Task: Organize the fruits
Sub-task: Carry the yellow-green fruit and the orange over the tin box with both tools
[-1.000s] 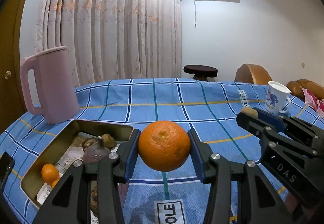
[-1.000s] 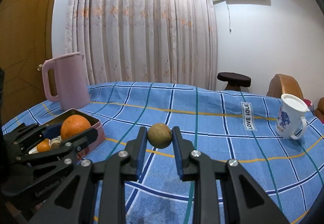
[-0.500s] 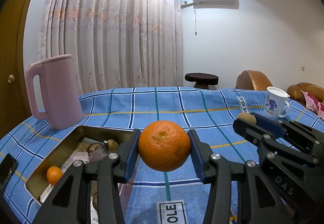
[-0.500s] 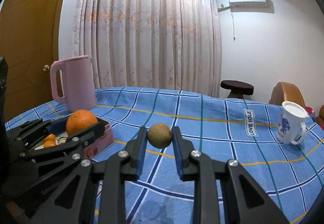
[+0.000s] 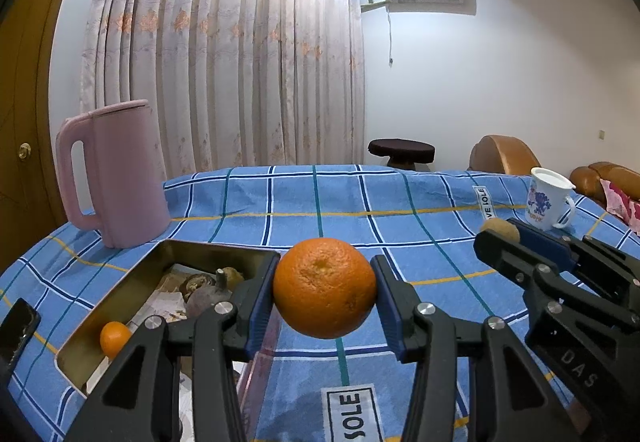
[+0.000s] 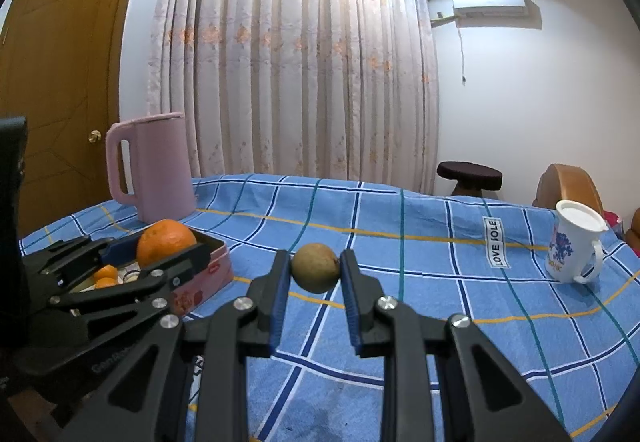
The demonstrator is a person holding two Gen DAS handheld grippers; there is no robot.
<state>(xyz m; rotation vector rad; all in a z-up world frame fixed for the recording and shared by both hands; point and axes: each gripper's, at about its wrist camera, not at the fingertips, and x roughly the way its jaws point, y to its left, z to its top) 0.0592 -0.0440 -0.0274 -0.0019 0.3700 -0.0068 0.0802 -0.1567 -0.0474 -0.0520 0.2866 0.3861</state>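
My left gripper (image 5: 325,288) is shut on a large orange (image 5: 325,288) and holds it above the blue checked tablecloth, just right of an open metal tin (image 5: 120,290). The tin holds a small orange (image 5: 115,338), a dark fruit and small brownish fruits on paper. My right gripper (image 6: 315,273) is shut on a small brown-green fruit (image 6: 315,273), held above the cloth. The right gripper also shows in the left wrist view (image 5: 500,232), to the right of the orange. The left gripper with its orange shows in the right wrist view (image 6: 166,242), over the tin (image 6: 208,274).
A pink jug (image 5: 114,172) stands behind the tin at the left. A white mug with a blue print (image 5: 548,198) stands at the right of the table. A dark phone (image 5: 16,326) lies at the left edge. A stool and brown chairs stand beyond the table.
Both grippers have risen and tilted up slightly with their fruits still held; the table and tin sit lower in both views.
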